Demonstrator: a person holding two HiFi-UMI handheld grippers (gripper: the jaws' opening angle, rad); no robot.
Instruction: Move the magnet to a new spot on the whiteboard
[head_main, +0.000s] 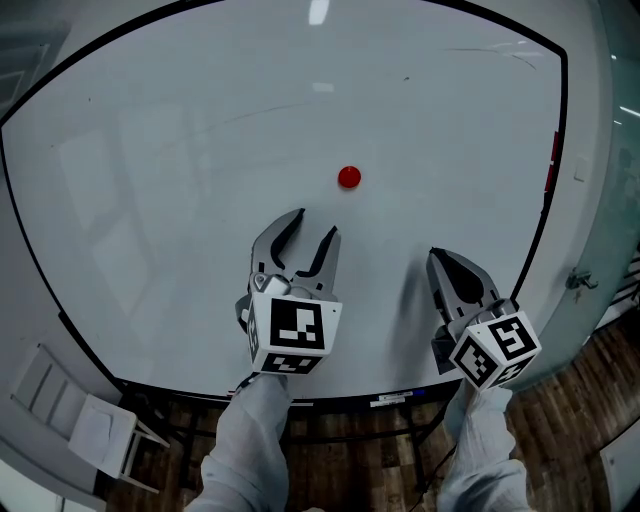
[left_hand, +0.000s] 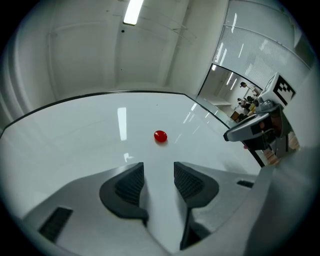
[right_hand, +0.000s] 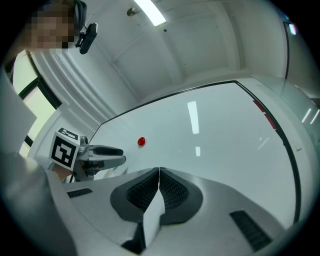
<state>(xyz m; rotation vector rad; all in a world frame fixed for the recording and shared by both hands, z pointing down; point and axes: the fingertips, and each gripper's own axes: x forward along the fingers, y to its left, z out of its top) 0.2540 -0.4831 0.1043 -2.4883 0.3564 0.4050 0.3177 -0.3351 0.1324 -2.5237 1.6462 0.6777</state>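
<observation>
A small round red magnet (head_main: 349, 177) sticks on the whiteboard (head_main: 180, 150), right of its middle. My left gripper (head_main: 314, 226) is a short way below and left of it, jaws open, nothing between them. In the left gripper view the magnet (left_hand: 160, 136) lies just ahead of the open jaws, with the left gripper (left_hand: 159, 172) clear of it. My right gripper (head_main: 438, 256) hangs lower right, jaws shut and empty. In the right gripper view the pads of the right gripper (right_hand: 158, 172) meet, and the magnet (right_hand: 141, 141) lies far off at the left.
The whiteboard's black frame (head_main: 553, 190) runs down the right, with a red strip (head_main: 553, 160) on it. A white folding stand (head_main: 95, 425) sits at lower left over a wooden floor (head_main: 570, 420). A glass wall (head_main: 625, 120) is at the right.
</observation>
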